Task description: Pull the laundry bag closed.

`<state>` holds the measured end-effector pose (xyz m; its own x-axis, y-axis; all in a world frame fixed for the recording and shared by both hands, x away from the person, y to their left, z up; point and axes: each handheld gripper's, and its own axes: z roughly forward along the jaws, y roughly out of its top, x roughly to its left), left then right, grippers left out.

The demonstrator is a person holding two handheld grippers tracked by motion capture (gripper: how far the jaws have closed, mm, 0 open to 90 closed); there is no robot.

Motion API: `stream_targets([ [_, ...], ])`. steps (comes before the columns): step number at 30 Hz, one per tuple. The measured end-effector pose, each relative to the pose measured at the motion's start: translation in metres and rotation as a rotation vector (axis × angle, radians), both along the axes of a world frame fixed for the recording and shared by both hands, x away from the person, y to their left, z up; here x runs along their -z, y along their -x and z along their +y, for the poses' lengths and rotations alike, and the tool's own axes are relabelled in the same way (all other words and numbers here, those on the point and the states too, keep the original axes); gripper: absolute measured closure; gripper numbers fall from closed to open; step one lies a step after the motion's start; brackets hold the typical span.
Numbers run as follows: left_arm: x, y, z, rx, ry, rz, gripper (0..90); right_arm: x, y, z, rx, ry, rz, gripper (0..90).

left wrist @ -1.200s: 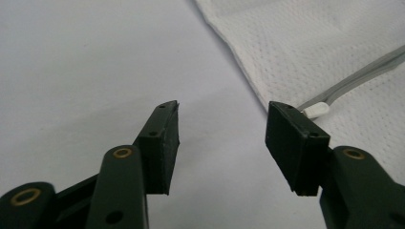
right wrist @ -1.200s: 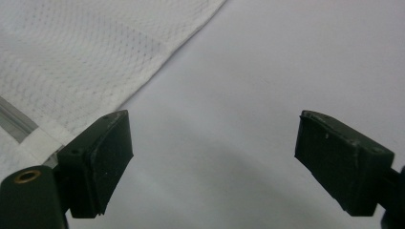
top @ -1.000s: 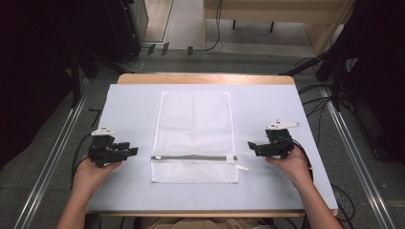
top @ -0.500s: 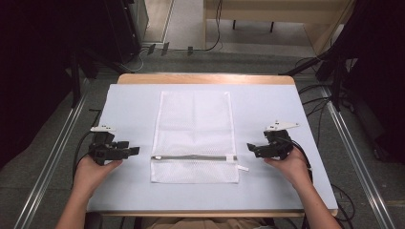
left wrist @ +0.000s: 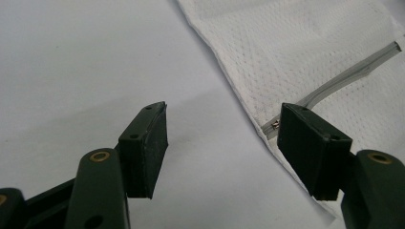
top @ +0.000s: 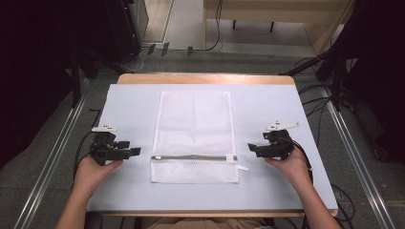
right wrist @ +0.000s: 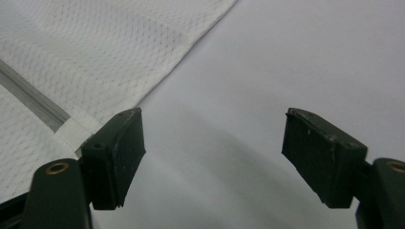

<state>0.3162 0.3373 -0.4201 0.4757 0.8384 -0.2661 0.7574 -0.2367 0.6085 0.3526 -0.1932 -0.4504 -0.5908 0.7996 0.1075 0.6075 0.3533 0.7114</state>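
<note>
We held both grippers low over the pale table cover [top: 129,102], one at each side of the white mesh bag [top: 195,121], and neither touched it. The left gripper [top: 135,151] had its jaws spread wide, having just been opening, with nothing between them but bare cover; in the left gripper view the bag's edge and the near end of the zipper [left wrist: 334,83] lay just beyond the right-hand pad [left wrist: 305,143]. The right gripper [top: 250,147] also stood spread, though its jaws had just been closing a little, and they too were empty; in the right gripper view the bag [right wrist: 95,52] lay ahead and to the left of its left pad [right wrist: 119,157].

The bag lay flat between the two tools, its long axis running away from us across the table, while the zipper [top: 193,157] ran crosswise, straight along the line from one gripper to the other. Each gripper pointed inward at its own end of that zipper. The white pull tab [top: 242,168] sat at the end toward the right gripper, so we judged that hand the better placed for the pull and the left for pinning the opposite end. Both stood about equally near the bag's sides.
</note>
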Motion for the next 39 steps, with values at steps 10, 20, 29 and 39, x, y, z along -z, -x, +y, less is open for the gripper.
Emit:
stream_targets([
  [10,0.0009,-0.0001,-0.0005,0.012,-0.001,0.003,35.0,0.0010,0.0001,0.0006,-0.005,0.015,0.011,27.0],
  [20,0.0020,-0.0002,-0.0012,0.013,-0.002,0.008,34.5,0.0007,0.0003,0.0008,-0.010,0.016,0.021,30.3],
  [29,0.0021,0.0000,-0.0012,0.010,0.006,0.015,34.6,0.0007,0.0007,0.0012,-0.015,0.019,0.028,32.5],
  [39,0.0024,0.0001,-0.0020,0.021,0.003,0.015,34.8,0.0010,0.0006,0.0017,-0.020,0.023,0.039,34.6],
])
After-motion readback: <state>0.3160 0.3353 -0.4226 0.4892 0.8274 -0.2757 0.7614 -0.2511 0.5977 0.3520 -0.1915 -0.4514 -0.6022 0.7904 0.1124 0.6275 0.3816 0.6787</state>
